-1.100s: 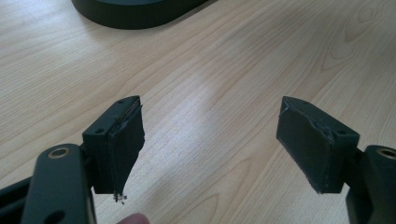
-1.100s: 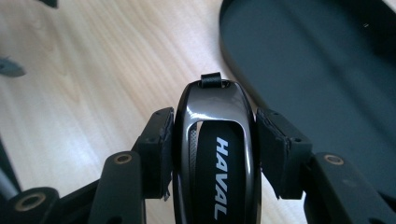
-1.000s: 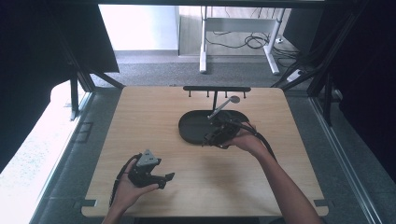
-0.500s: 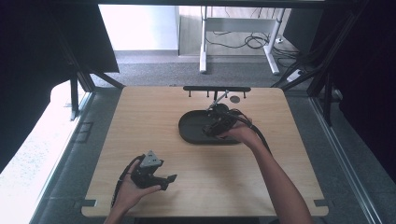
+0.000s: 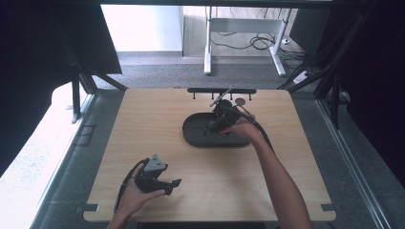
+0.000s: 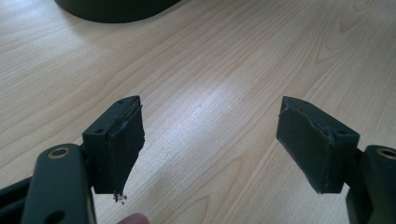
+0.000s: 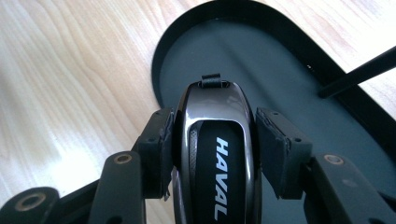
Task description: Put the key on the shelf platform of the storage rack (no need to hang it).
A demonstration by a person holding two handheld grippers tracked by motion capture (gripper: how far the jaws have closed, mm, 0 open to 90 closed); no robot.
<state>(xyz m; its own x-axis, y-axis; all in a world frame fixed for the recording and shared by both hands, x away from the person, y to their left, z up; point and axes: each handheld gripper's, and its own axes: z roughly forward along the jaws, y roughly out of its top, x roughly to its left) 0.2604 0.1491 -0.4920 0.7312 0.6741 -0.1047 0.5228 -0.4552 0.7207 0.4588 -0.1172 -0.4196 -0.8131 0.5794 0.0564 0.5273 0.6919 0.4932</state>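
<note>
High view: fixed overhead, facing forward and down across the whole wooden table (image 5: 143, 143), floor beyond at frame top. Left gripper view: low and close over bare tabletop, black tray (image 6: 116, 9) at upper left. Right gripper view: very close above same tray (image 7: 289, 79), also mid-frame in high view.

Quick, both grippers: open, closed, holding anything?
Left gripper: open, empty, above the bare wooden table.
Right gripper: closed on the HAVAL car key, over the black tray.
</note>
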